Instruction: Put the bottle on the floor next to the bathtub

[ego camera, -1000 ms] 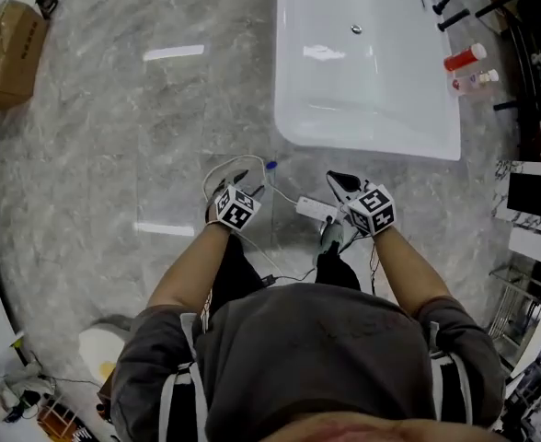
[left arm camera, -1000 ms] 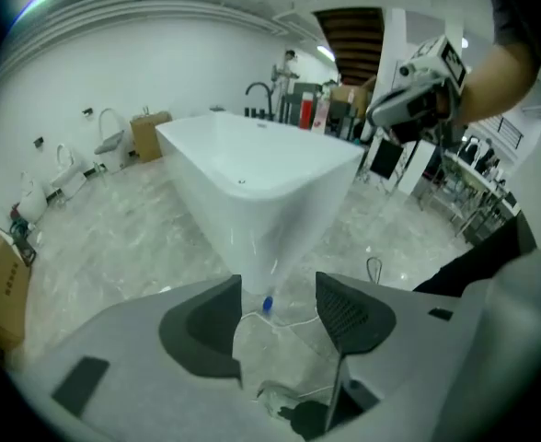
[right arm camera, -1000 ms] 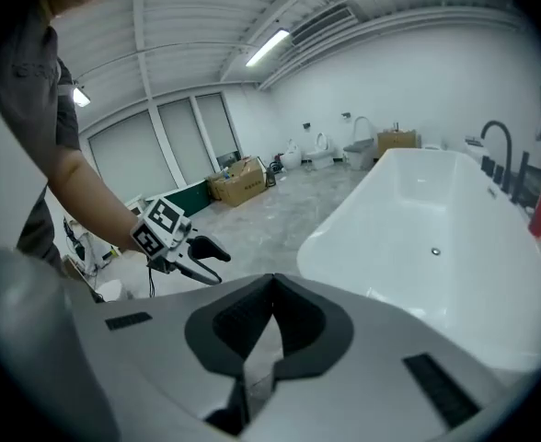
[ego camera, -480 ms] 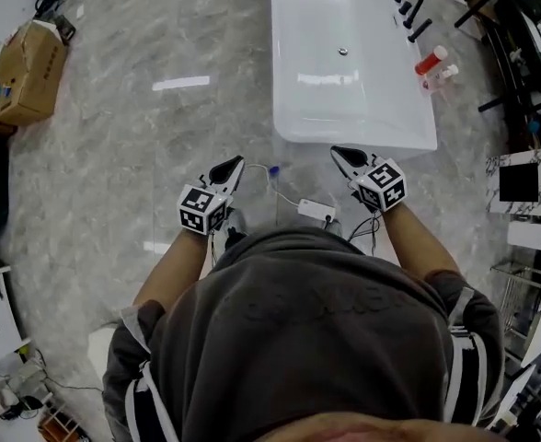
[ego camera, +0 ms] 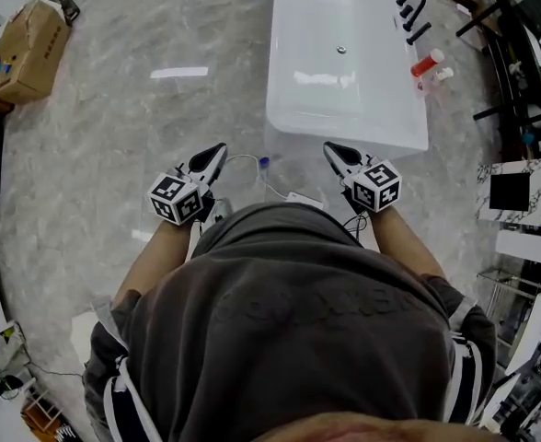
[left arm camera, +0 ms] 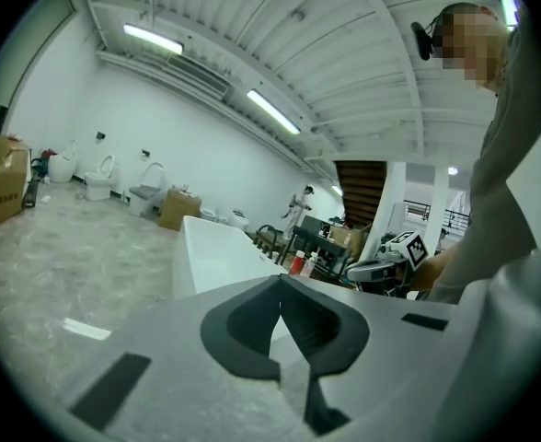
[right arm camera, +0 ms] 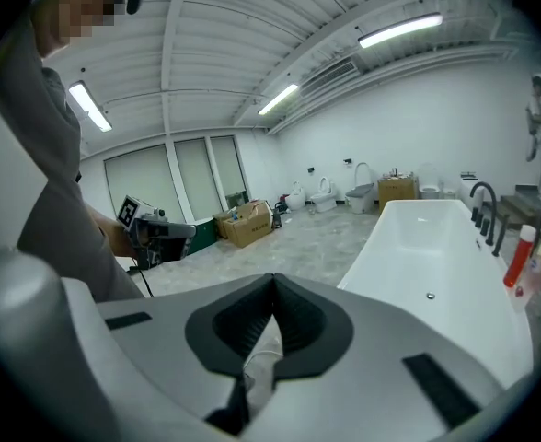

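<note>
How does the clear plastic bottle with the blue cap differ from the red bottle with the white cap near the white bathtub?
The clear blue-capped bottle is see-through; the red white-capped bottle is solid red. The clear one sits off the white bathtub's near end, the red one beside its right side, near the black taps. Both sit just outside the tub.

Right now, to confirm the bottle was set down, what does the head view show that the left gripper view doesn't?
Only the head view: the blue-capped bottle on the floor by the near end of the bathtub, and the left gripper from outside. Only the left gripper view: its jaws just closed together, nothing between them, plus ceiling lights and toilets. Both: the bathtub, the red bottle beside it, the right gripper.
</note>
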`<state>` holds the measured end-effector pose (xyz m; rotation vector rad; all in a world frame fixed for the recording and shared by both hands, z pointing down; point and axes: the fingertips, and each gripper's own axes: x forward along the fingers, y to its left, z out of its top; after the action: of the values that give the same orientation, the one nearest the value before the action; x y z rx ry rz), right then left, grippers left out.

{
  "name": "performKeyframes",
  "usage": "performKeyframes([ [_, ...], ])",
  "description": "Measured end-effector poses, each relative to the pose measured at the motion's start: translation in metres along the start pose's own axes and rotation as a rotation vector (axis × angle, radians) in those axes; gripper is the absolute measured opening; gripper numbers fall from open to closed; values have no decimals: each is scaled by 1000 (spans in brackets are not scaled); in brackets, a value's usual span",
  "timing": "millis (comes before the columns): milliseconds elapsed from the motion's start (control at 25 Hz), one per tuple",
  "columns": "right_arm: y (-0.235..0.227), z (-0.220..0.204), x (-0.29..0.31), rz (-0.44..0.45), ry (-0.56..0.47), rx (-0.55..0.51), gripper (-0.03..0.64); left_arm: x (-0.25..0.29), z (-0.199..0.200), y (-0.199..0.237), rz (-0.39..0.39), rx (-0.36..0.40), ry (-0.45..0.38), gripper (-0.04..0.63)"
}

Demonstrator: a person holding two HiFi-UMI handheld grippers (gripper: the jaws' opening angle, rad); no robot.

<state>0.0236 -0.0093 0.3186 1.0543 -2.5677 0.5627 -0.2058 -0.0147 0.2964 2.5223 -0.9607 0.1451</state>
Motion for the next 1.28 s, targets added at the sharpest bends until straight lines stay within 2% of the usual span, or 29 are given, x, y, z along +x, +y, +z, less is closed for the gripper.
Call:
performKeyframes([
  [280, -10, -2, 4, -1, 11, 25, -8, 14, -3, 5, 16, 7, 18, 5],
  [1280, -14, -7, 4, -17, 37, 15, -9, 18, -7, 2, 13, 0, 18, 5],
])
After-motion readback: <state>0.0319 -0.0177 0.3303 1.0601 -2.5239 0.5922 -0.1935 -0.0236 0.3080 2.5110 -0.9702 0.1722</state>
